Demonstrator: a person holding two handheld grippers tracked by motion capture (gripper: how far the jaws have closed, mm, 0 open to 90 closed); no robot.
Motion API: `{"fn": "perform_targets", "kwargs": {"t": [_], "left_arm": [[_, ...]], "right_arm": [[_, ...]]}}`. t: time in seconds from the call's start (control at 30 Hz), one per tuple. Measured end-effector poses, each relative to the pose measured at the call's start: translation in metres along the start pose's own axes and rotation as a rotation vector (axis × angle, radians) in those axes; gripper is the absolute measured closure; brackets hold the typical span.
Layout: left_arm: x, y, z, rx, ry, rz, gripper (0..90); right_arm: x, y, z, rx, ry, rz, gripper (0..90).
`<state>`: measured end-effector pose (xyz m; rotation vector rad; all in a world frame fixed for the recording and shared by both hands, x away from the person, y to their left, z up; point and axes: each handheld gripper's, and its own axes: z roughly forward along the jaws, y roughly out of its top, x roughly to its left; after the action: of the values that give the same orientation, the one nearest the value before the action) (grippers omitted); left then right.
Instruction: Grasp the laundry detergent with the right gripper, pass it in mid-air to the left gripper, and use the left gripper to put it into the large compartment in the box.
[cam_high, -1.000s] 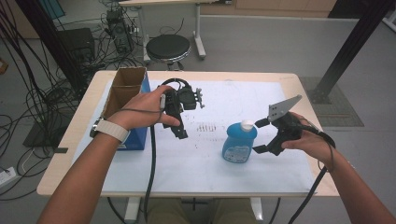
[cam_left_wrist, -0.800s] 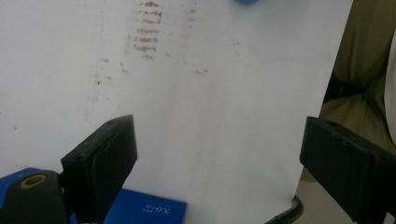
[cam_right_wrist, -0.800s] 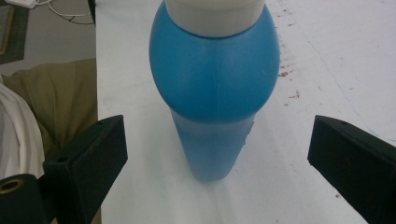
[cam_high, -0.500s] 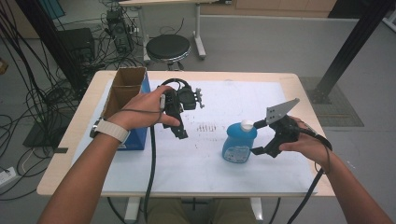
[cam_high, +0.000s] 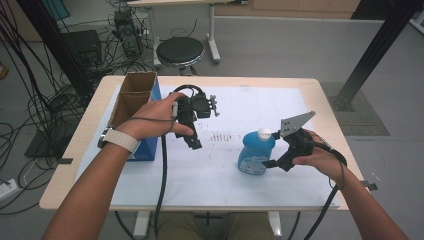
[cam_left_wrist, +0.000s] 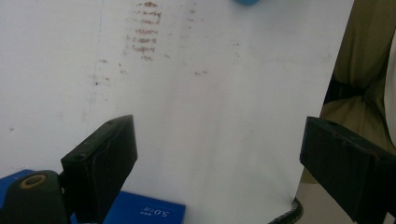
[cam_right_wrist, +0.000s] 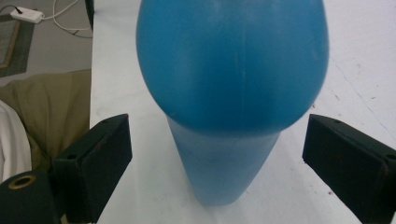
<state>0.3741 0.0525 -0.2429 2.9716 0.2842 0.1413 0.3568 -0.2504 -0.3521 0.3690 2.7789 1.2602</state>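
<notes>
High view shows the blue bottle (cam_high: 255, 153) standing upright on the white sheet (cam_high: 200, 170) of the table (cam_high: 315, 87), right of centre, with the right gripper (cam_high: 272, 162) just beside it on its right. In the right gripper view the bottle stands between the jaws, which have just been closing and are apart from its sides. The left gripper (cam_high: 194, 142) hangs over the sheet near the cardboard box (cam_high: 132, 95), well apart from the bottle, jaws apart and empty.

Grey floor beyond the table (cam_high: 90, 165), a black stool (cam_high: 180, 51), tangled cables (cam_high: 45, 105), a dark post (cam_high: 372, 55)
</notes>
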Motion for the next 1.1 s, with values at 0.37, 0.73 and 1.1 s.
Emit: {"fn": "perform_targets", "kwargs": {"t": [0.37,0.73,1.1], "left_arm": [[0.0,-0.001,0.0,-0.003,0.0,-0.003,11.6],[0.001,0.0,0.0,0.0,0.001,0.001,11.6],[0.001,0.0,0.001,-0.004,-0.001,-0.006,11.6]], "right_arm": [[-0.001,-0.006,0.009,-0.045,0.012,0.015,11.4],[-0.001,-0.009,0.016,-0.069,0.01,0.013,14.4],[-0.001,-0.013,0.022,-0.097,0.007,0.021,18.1]]}}
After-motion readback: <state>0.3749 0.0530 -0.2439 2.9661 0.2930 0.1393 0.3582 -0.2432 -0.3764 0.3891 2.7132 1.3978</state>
